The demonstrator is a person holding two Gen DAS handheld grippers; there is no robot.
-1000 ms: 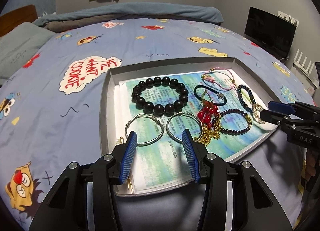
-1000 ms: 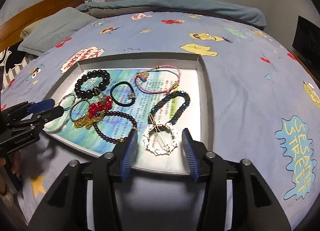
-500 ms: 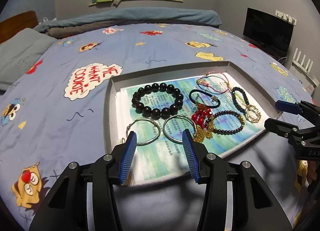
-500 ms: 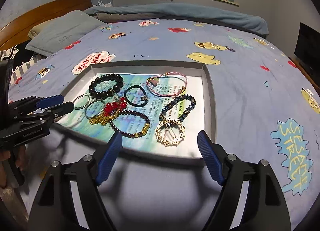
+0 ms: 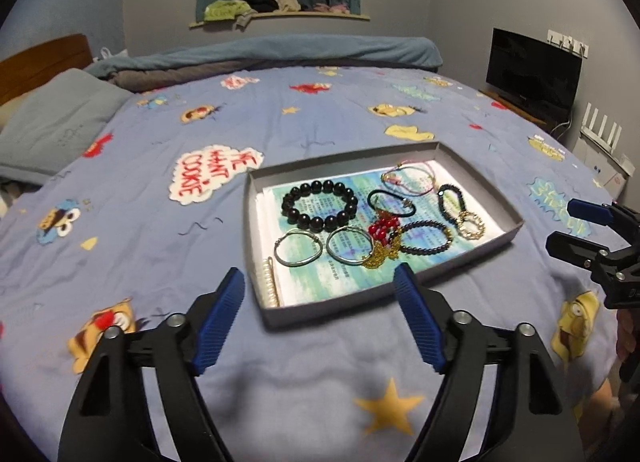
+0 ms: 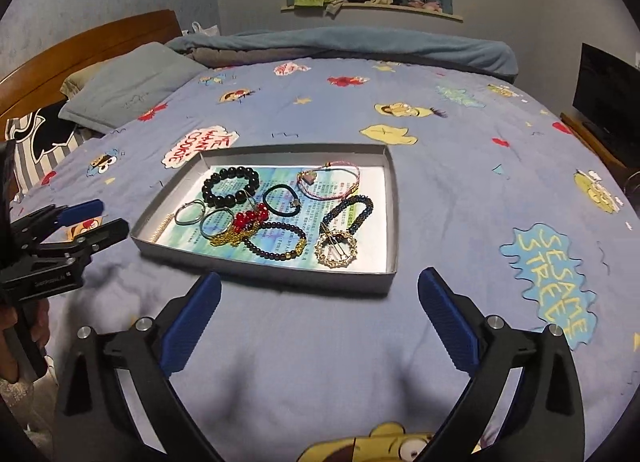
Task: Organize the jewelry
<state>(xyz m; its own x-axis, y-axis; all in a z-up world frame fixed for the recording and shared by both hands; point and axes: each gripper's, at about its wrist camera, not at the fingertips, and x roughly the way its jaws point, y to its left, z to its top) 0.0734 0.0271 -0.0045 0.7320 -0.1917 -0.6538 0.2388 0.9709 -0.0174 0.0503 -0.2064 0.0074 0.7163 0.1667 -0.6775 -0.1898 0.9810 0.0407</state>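
Both tongs, left [image 5: 320, 326] and right [image 6: 320, 322], hang released before the tray [image 6: 384, 278]; jewelry [image 6: 276, 218] lies inside, apparently sorted or awaiting sorting.

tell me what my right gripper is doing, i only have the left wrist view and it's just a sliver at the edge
Observer: The right gripper is wide open with nothing between its fingers. It sits over the bedspread, short of the near wall of the tray.
Operator: what's closest to it in the tray
Observer: The gold ring brooch, by the tray's near right corner. From here a pin shows crossing its ring.
Operator: can you see my left one from there
Observer: Yes, the left gripper is at the left edge of the right wrist view, beside the tray, and a hand is wrapped around its handle.
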